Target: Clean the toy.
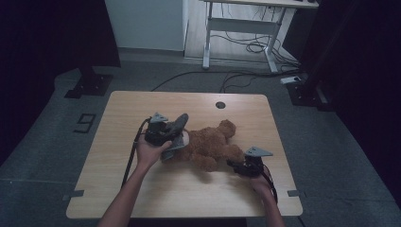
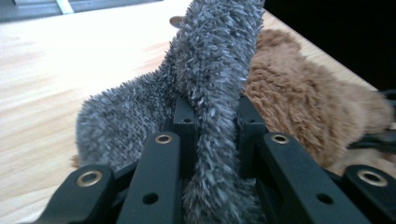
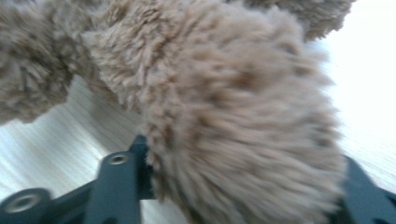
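Observation:
A brown teddy bear [image 1: 213, 139] lies on the wooden table [image 1: 142, 189], head toward the far right. My left gripper [image 1: 176, 135] is at the bear's left side, shut on a grey fuzzy piece of cloth [image 1: 178, 123]. In the left gripper view the grey cloth [image 2: 210, 60] rises pinched between the jaws of the left gripper [image 2: 215, 116], with the bear [image 2: 299, 102] just behind it. My right gripper [image 1: 232, 164] is at the bear's near right limb. In the right gripper view that limb [image 3: 233, 93] bulges, unsqueezed, between the spread jaws of the right gripper [image 3: 243, 158].
A round cable hole [image 1: 220, 104] sits near the table's far edge. Bare tabletop lies in front of the bear and to the left. Beyond the table stand a white desk frame [image 1: 206, 42], loose floor cables [image 1: 246, 47] and black stand bases [image 1: 90, 85].

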A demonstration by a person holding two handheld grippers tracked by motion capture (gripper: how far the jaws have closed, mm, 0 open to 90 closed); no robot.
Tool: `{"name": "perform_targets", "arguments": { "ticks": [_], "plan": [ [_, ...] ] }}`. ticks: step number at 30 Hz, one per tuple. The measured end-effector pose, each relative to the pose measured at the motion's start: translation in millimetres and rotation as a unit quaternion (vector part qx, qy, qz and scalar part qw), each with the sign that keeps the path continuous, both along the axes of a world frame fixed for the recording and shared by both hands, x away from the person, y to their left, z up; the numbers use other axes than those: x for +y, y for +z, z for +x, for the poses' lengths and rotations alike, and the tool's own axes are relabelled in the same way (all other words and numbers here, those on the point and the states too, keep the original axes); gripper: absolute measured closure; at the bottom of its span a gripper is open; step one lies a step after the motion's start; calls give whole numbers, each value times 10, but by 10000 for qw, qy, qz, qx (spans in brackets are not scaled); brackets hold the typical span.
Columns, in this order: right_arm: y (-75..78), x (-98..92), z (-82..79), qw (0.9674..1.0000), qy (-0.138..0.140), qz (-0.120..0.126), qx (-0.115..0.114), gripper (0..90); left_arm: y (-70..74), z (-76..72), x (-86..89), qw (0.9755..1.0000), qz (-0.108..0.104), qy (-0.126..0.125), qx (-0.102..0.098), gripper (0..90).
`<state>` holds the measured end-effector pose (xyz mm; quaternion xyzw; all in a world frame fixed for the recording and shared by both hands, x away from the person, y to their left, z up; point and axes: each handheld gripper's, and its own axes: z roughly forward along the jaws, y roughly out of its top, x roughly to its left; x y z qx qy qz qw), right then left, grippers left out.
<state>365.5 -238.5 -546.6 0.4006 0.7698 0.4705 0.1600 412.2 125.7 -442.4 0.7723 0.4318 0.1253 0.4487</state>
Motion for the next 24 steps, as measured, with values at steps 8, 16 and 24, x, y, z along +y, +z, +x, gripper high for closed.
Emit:
{"name": "perform_targets", "arguments": {
  "ticks": [8,16,24],
  "plan": [
    [260,-192,-172,9996,-108,219,-110,225,-139,-105,74,9994,-288,-125,142,756],
    [431,-373,-361,9987,57,460,-214,183,-204,-285,82,9991,-371,-187,33,758],
    [467,95,-96,9986,438,290,-43,173,-221,-405,49,9994,-247,-234,-81,757]
  ]
}}
